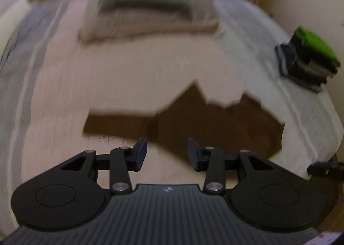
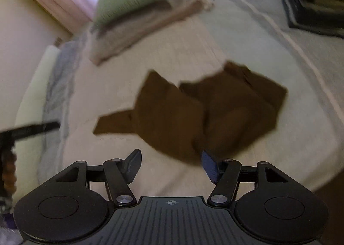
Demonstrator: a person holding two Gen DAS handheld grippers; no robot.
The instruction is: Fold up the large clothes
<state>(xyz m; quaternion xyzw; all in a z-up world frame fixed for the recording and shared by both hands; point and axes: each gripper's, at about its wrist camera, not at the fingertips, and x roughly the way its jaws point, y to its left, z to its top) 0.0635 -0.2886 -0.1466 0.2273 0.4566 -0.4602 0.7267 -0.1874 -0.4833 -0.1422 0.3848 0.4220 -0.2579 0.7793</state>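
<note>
Brown garment [image 2: 193,111] crumpled on bed [image 2: 247,41] ahead of both grippers, unfolded; left gripper [image 1: 167,150] part-open, right gripper [image 2: 171,164] wide, both empty; folding all left.

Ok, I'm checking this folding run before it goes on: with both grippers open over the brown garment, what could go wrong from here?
1. The brown garment lies bunched in uneven overlapping flaps, so a gripper may pinch several layers and drag the whole heap.
2. The left gripper and right gripper hang near the garment's near edge; closing now might also catch the pale bed cover.
3. Both views are blurred, so an edge could be misjudged.
</note>
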